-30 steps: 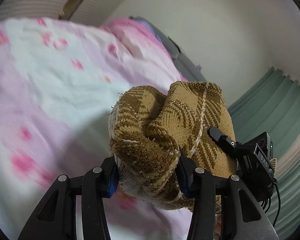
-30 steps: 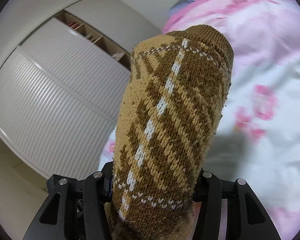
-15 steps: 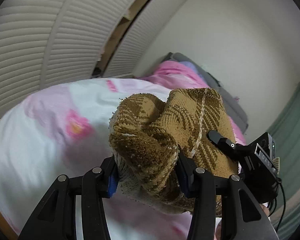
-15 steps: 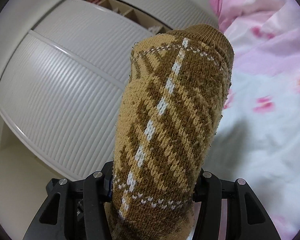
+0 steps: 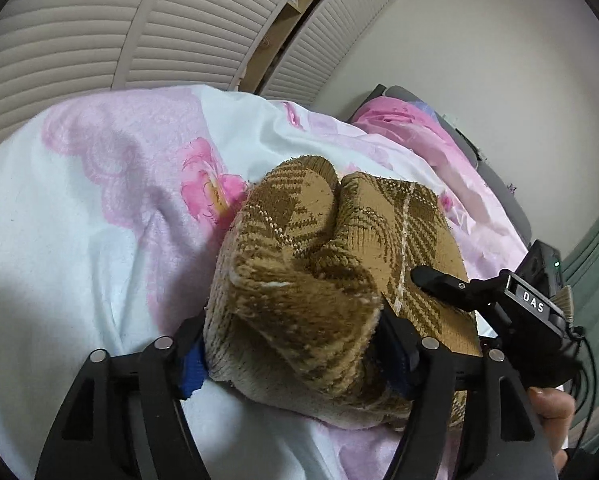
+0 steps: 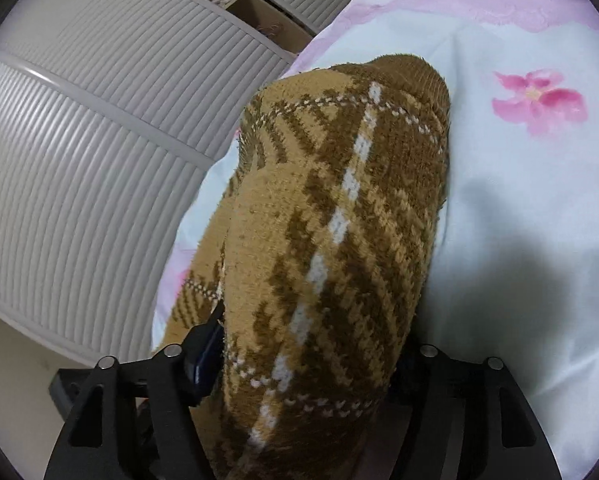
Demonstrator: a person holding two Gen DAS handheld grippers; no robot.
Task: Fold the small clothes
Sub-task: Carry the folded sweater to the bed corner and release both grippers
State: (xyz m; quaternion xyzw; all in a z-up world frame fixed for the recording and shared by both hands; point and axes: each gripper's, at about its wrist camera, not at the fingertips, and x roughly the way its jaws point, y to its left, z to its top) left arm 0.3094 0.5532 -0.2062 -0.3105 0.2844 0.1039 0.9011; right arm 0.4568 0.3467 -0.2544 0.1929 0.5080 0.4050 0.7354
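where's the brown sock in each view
Left wrist: sock fills the lower middle, bunched between the fingers of the left hand-held gripper, lying on the bedsheet.
Right wrist: sock runs up the centre from the right hand-held gripper.
Shared landmark: the pink flower printed on the sheet beside it.

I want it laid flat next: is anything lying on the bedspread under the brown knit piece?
Nothing visible does. The brown knit piece sits between the just-opening jaws of both grippers, and the floral bedspread around it shows only bare fabric; directly beneath it is hidden.
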